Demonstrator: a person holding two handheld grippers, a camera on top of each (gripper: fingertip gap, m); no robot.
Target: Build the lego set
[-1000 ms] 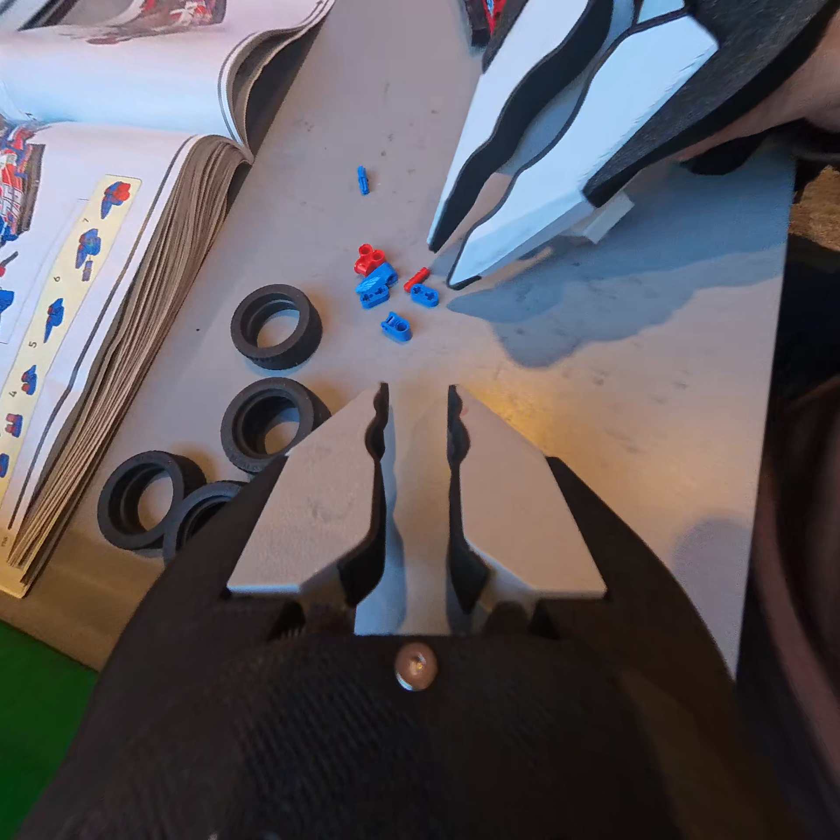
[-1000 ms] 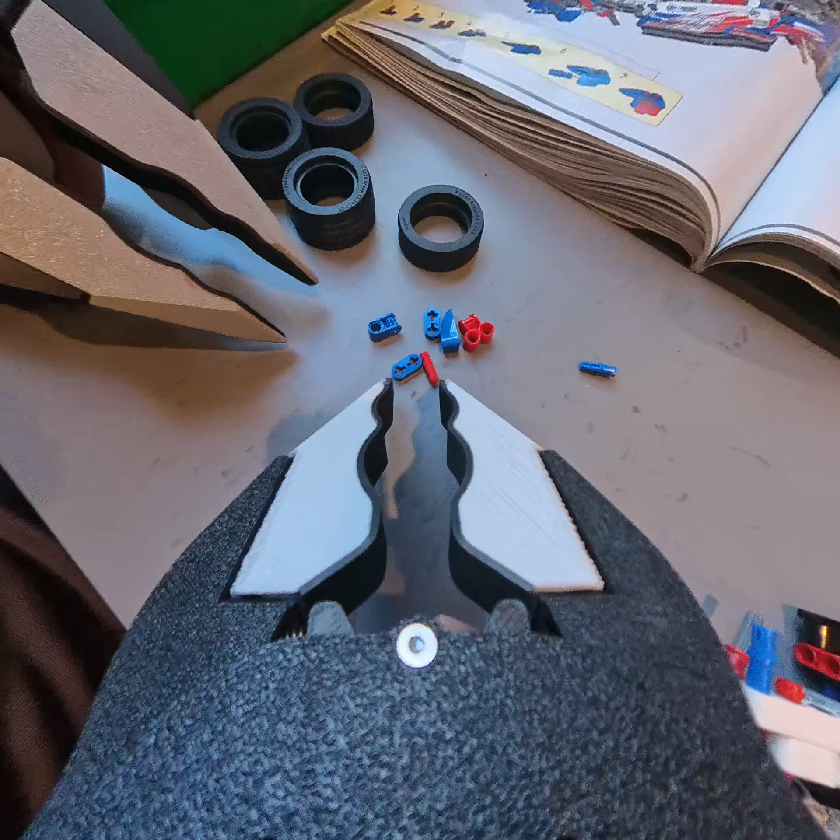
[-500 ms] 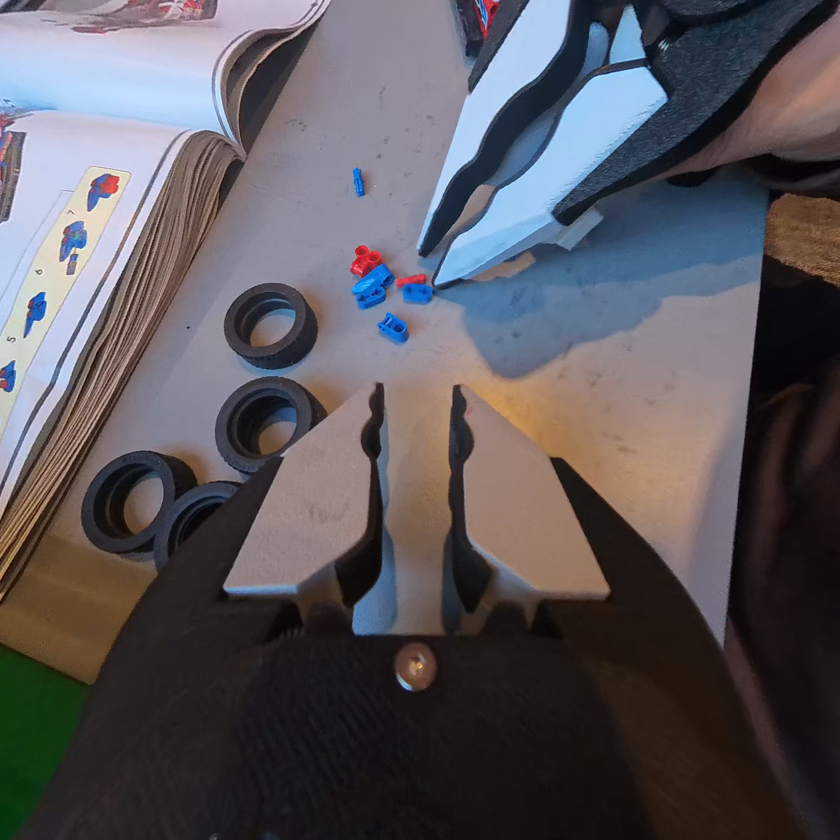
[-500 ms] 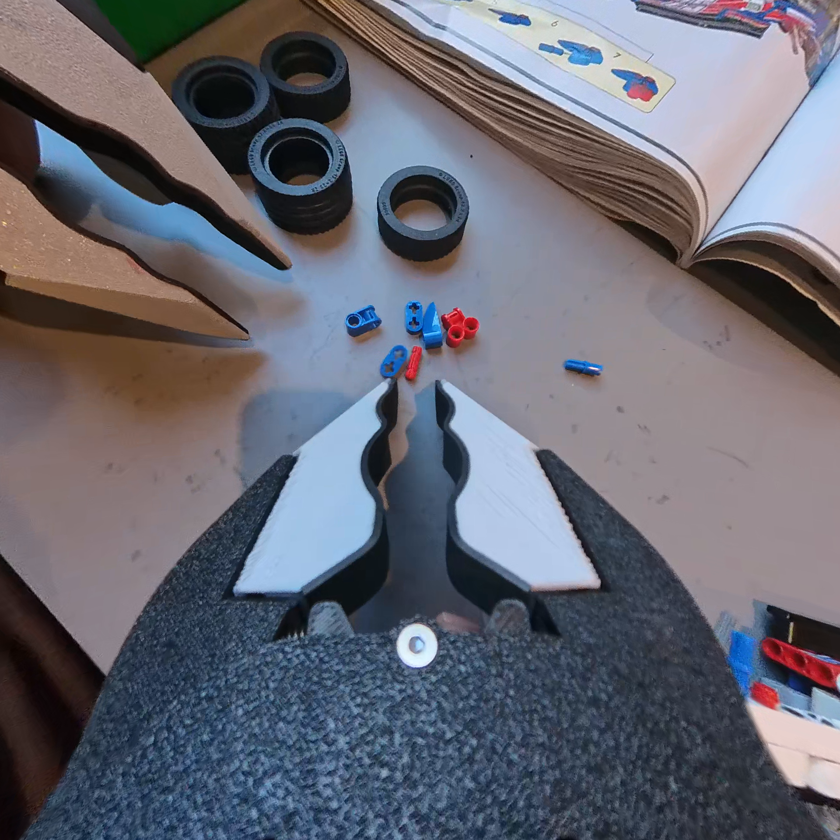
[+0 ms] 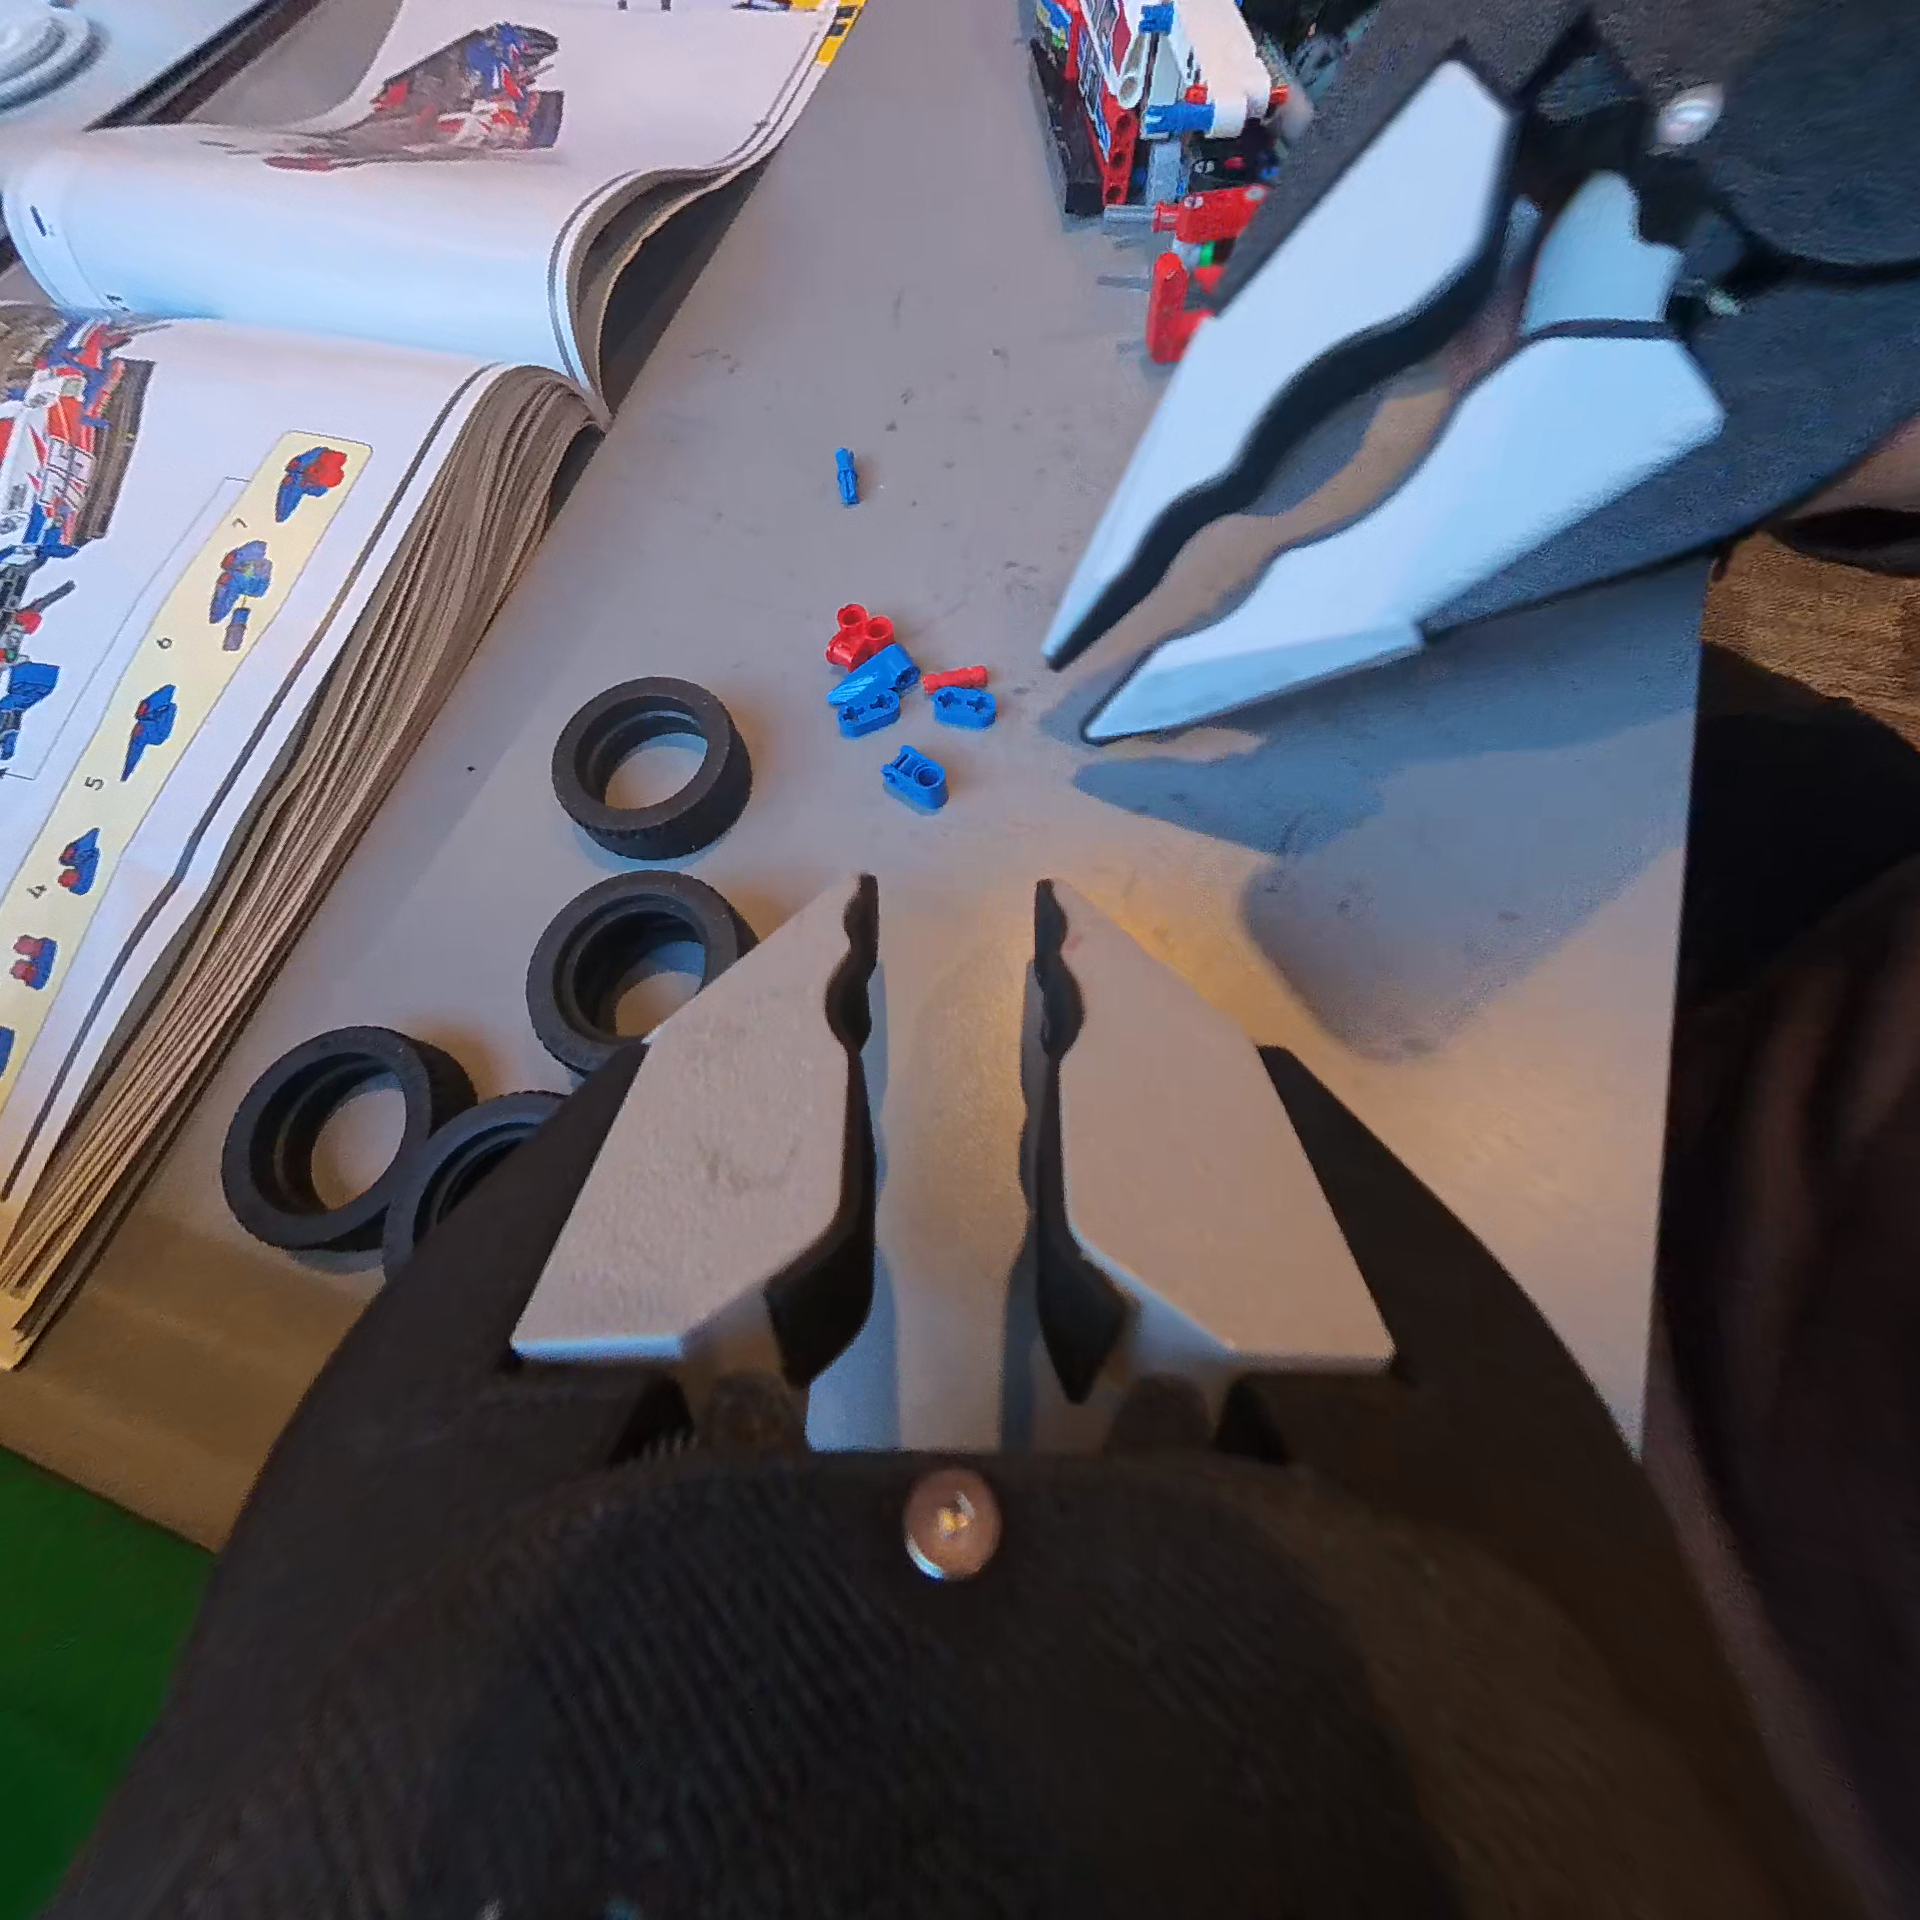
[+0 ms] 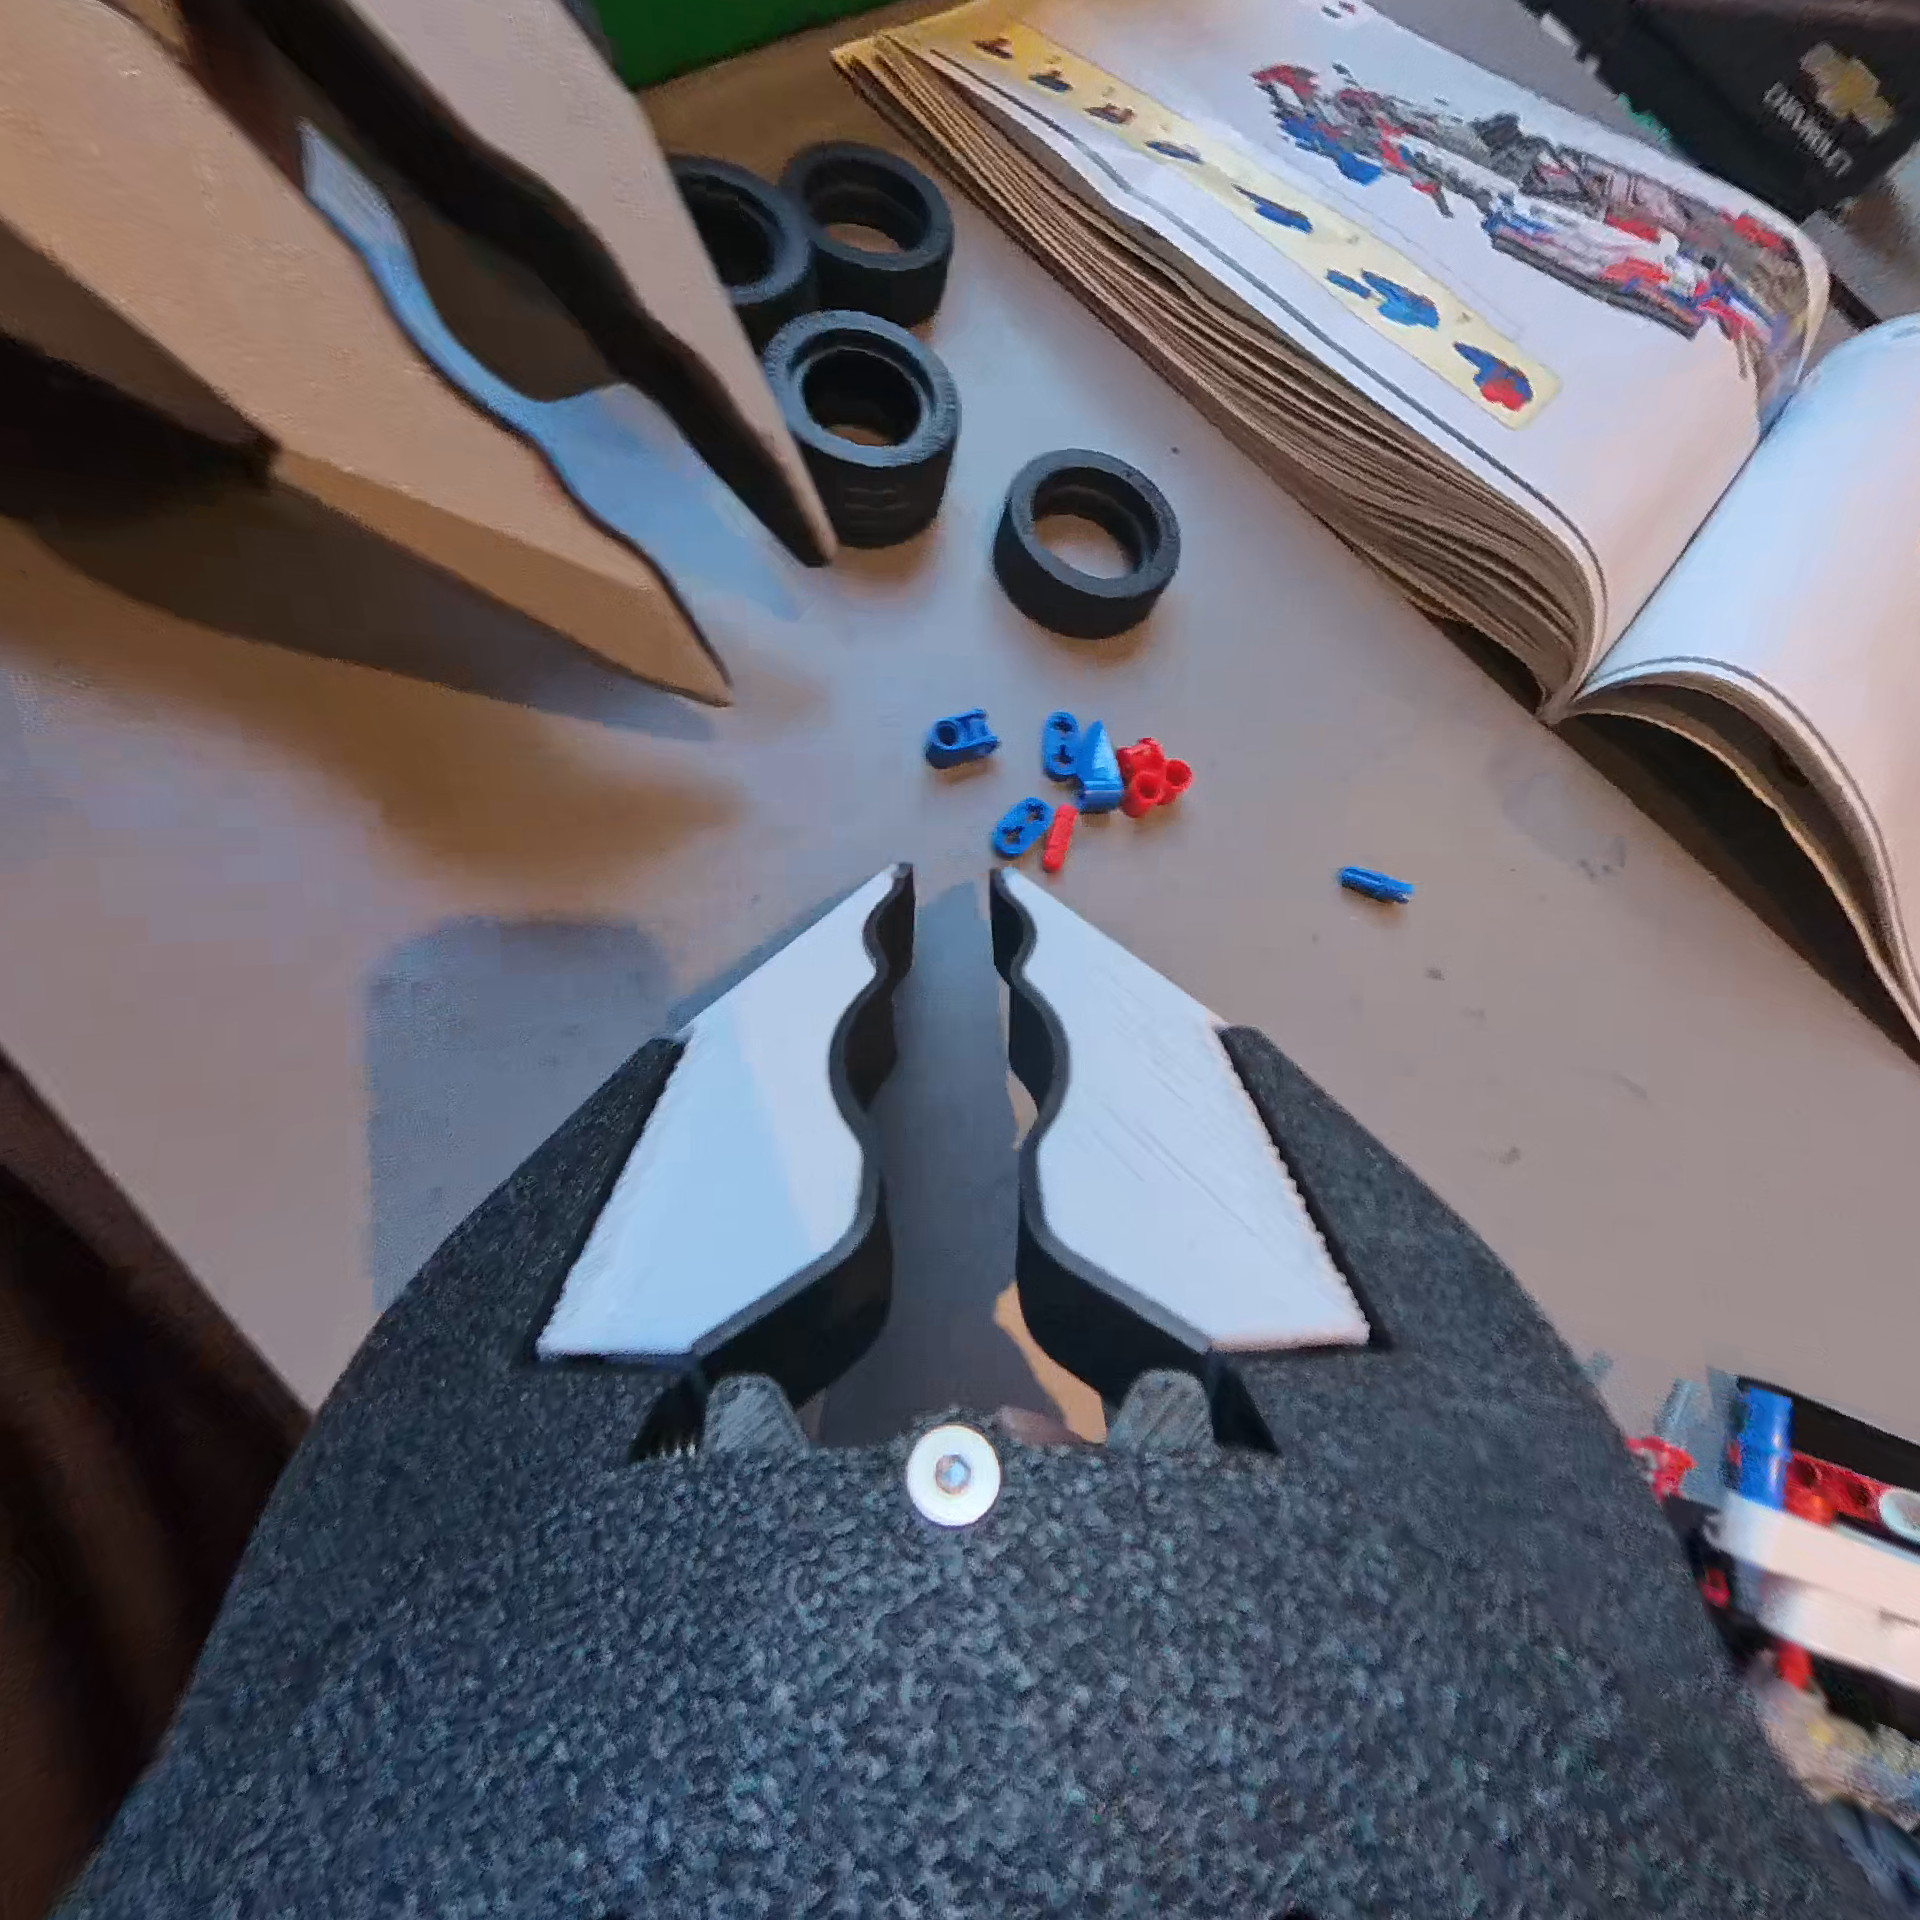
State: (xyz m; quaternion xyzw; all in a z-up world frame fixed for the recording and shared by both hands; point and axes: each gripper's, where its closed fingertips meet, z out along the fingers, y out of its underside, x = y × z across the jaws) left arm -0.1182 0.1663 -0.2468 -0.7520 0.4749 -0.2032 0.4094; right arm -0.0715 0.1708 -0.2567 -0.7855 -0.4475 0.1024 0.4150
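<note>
Our right gripper, pale flat fingers with wavy black inner edges in a speckled dark housing, holds nothing; its tips stand slightly parted above the smooth grey table. Just ahead lies the cluster of small plastic lego pieces: a short red pin touching a flat blue two-hole link, a blue wedge piece, a knobbly red connector and a blue connector a little apart. A lone blue pin sits off to the right. Our left gripper (matte grey fingers, black ribbed body) is likewise empty, its gap wider. Beyond lie four black ribbed rubber tyres, hollow rings, and the thick open instruction booklet. A partly built red, white and blue model stands at the far edge.
</note>
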